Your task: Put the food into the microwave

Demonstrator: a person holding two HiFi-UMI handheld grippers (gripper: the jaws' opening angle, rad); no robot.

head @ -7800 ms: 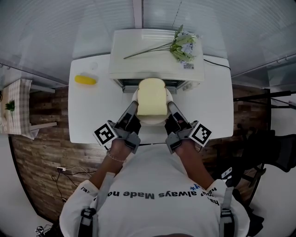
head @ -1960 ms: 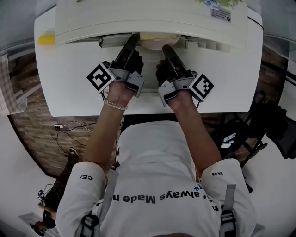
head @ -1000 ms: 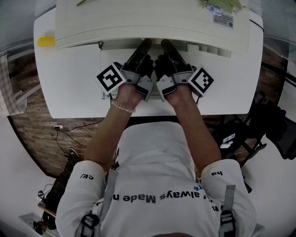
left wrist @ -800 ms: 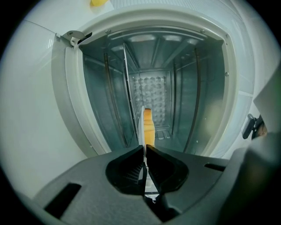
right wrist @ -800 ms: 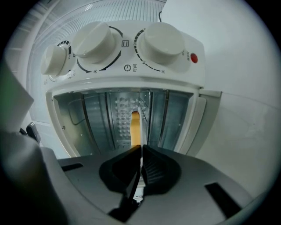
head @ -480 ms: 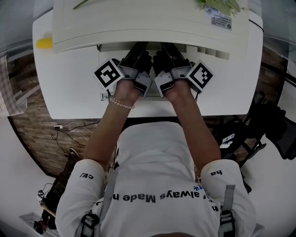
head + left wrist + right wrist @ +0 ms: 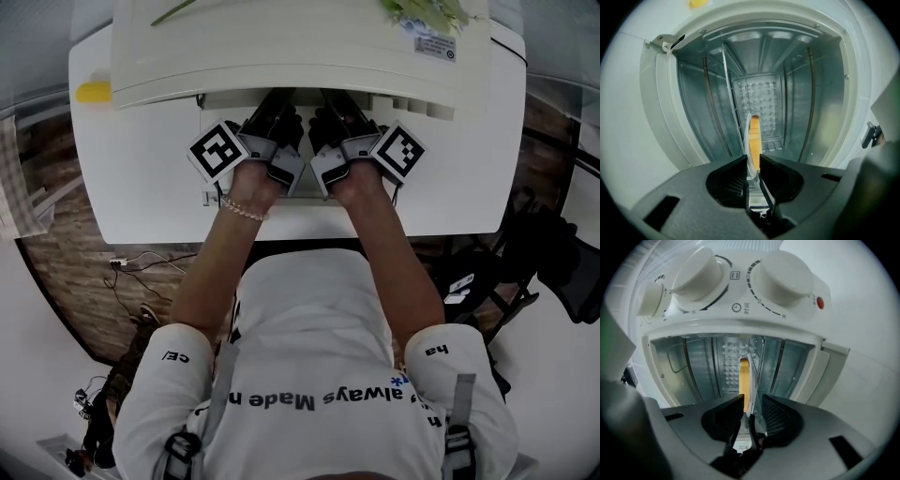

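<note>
Both of your grippers reach into the open mouth of the microwave (image 7: 300,47) at the top of the head view. The left tongs (image 7: 752,161) are pinched on the rim of a white plate (image 7: 748,129), and the right tongs (image 7: 749,404) are clamped on the same plate from its opposite side. Each gripper view shows the plate edge-on, running from the tongs into the metal cavity. The yellow slice of food (image 7: 755,136) lies against the plate's face, already past the door frame. A grip on both rims looks meant to keep the plate level so the slice cannot slide as it goes in.

A wire rack (image 7: 727,93) runs just beside the plate. You cannot tell from here whether the plate rests on it, so the load may not be supported yet. In my judgement the task is nearly done, with setting down and letting go left to do.

In the right gripper view, two pale knobs (image 7: 780,280) and a red lamp (image 7: 819,302) sit above the opening.

The microwave stands on a white worktop (image 7: 141,178), with flowers (image 7: 422,11) on top of it and a small yellow object (image 7: 94,91) at the upper left. A brown wood-pattern floor (image 7: 75,272) with loose cables (image 7: 131,255) lies at the lower left.
</note>
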